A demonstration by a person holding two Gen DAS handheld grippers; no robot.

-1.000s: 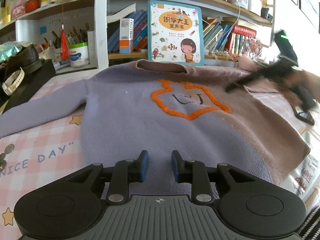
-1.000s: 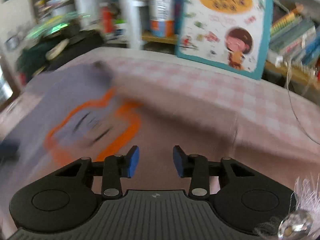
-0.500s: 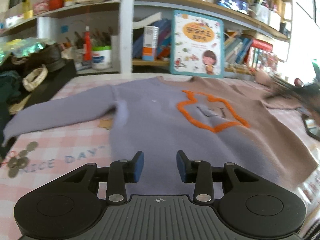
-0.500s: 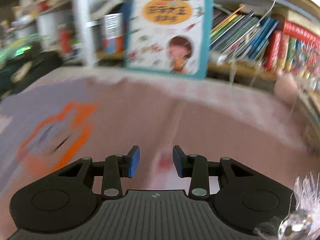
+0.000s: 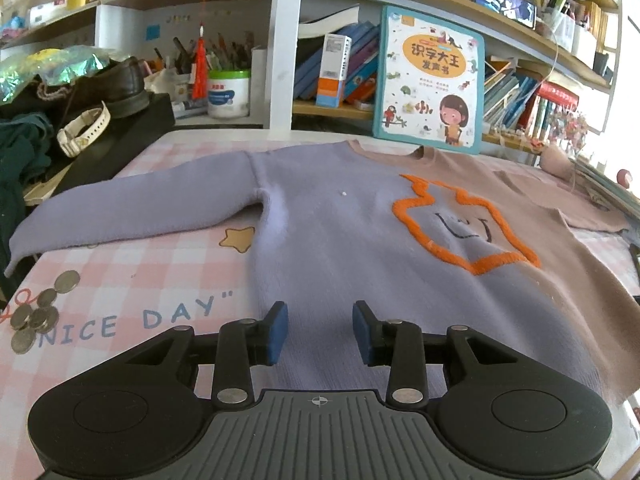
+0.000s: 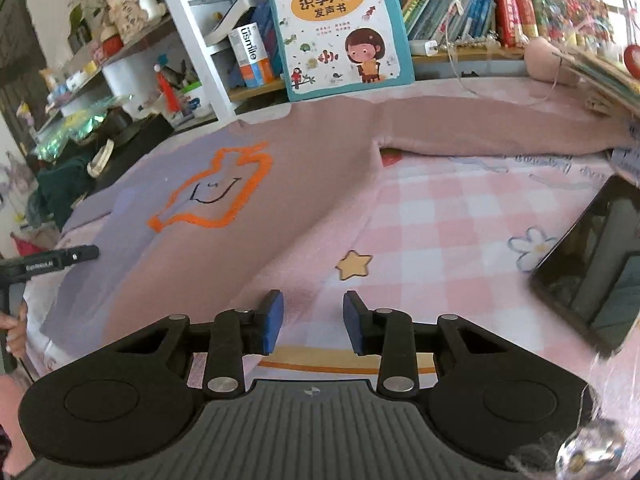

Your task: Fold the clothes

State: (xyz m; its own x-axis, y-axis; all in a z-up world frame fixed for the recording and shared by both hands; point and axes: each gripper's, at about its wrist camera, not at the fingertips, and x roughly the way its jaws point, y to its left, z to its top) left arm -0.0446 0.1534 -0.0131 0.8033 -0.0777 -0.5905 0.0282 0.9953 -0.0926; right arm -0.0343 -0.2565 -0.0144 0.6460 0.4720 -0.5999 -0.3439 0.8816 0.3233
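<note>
A knitted sweater, lilac on one half and dusty pink on the other (image 5: 344, 248), lies flat and face up on a pink-and-white checked tablecloth (image 5: 132, 280) printed with stars and the words "NICE DAY". Its collar points to the far side, toward the bookshelf, and its hem lies nearest the cameras, so the body runs near to far, while the two sleeves stretch out sideways to give the garment its longest line from left to right. The lilac sleeve (image 5: 132, 208) reaches out to the left edge of the table; the pink sleeve (image 6: 500, 128) extends to the right along the far edge. An orange outlined shape with a small stitched face (image 5: 460, 228) sits on the chest, straddling the two colours. The left gripper (image 5: 320, 330) hovers over the near lilac part of the body by the hem, its blue pads parted with nothing between them; the jaws have just been opening. The right gripper (image 6: 314, 322) hangs over bare tablecloth just right of the pink side edge of the sweater, jaws apart and empty, having just been closing a little. A small yellow star print (image 6: 354, 265) lies just beyond its tips. A children's picture book with a teal border (image 5: 430, 80) stands upright against the shelf behind the collar. A dark phone or tablet (image 6: 592, 268) lies at the right, and a few coins (image 5: 38, 312) rest at the near left.
</note>
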